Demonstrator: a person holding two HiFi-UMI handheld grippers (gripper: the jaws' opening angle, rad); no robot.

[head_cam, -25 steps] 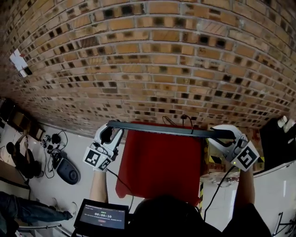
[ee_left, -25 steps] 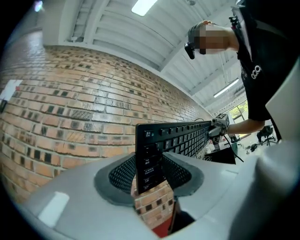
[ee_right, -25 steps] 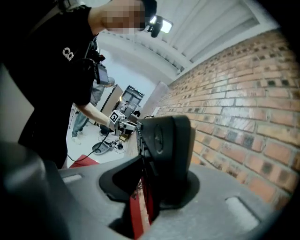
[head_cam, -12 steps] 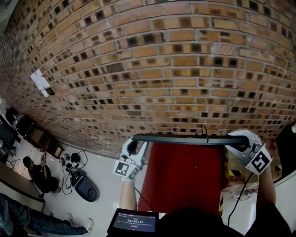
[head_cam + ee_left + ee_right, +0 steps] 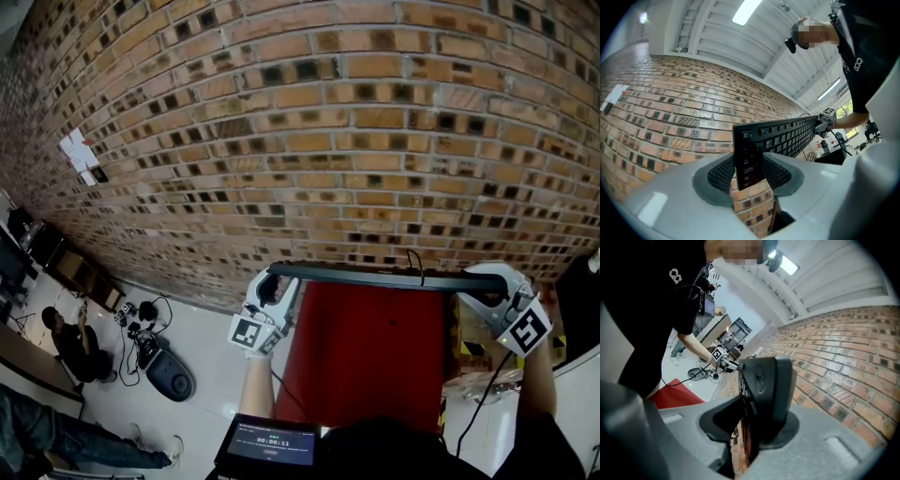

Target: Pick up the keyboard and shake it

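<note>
Fingers of the left gripper (image 5: pixel 749 168) clamped on the left short end of the keyboard (image 5: pixel 787 136). The mesh pads press both faces of it, and the key side shows in the left gripper view. Fingers of the right gripper (image 5: pixel 757 426) clamped on the other short end of the keyboard (image 5: pixel 764 376), one pad on each side, with the dark underside showing in the right gripper view.

Head view: keyboard (image 5: pixel 375 277) is up in the air, lifted clear, spanning from the left gripper (image 5: pixel 272 287) to the right gripper (image 5: pixel 484 289). It is roughly level and seen edge-on as a thin dark bar. Thin black cable (image 5: pixel 413 260) loops off its far edge near the right end. Left marker cube (image 5: pixel 251 335) sits below the left end, right marker cube (image 5: pixel 527 328) below the right end. Both forearms reach up from the bottom of frame.

Brick wall (image 5: pixel 328 141) fills the background behind the keyboard. Red surface (image 5: pixel 375 361) lies below it, apart from it. Small screen (image 5: pixel 272 441) at bottom edge, near the left forearm. White floor to the left with a black device (image 5: pixel 169 377) and tangled cables. Another person (image 5: pixel 66 342) is crouched further left by the wall. White paper tag (image 5: pixel 80 155) is stuck on the bricks at upper left.
</note>
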